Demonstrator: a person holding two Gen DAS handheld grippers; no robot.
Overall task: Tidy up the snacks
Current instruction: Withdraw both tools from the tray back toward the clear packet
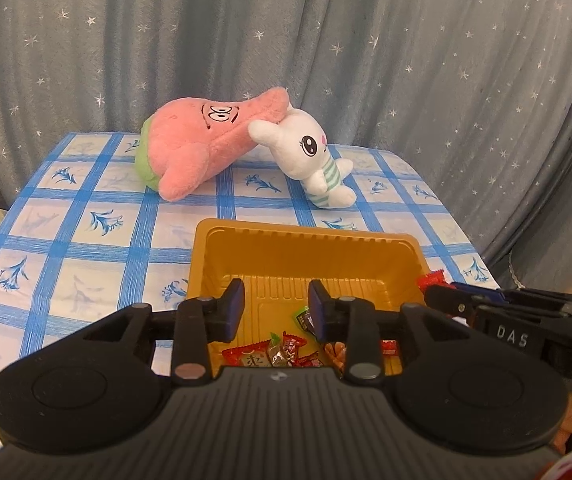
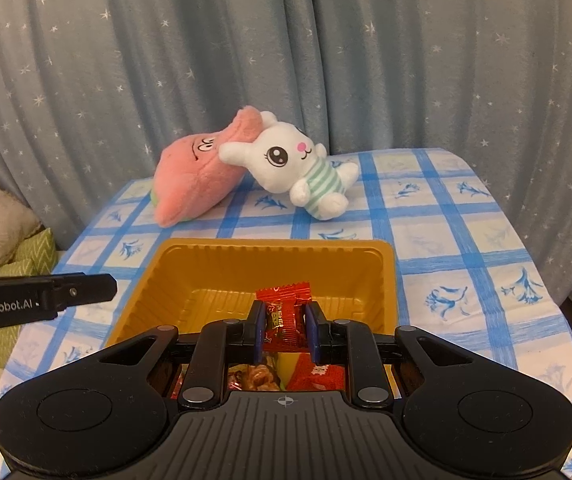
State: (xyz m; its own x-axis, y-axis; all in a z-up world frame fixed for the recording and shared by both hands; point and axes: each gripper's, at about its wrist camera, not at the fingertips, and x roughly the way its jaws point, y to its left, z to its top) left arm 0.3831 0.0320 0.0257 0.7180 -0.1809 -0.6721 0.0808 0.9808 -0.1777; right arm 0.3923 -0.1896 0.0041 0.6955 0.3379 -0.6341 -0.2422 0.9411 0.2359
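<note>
Gripping a red snack packet (image 2: 284,312) above the gold tray (image 2: 222,258), the right gripper (image 2: 284,336) is clamped narrow. Left gripper (image 1: 274,310) hangs wide apart, holding nothing, over loose snacks (image 1: 282,350) in the tray's near end.

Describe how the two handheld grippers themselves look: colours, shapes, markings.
Both the left gripper and right gripper are matte black, with ribbed bodies, round side discs, silver pivot pins and blue finger pads. White lettering marks their sides: "GenRobot.AI" on the left, "DAS" on the right.
</note>
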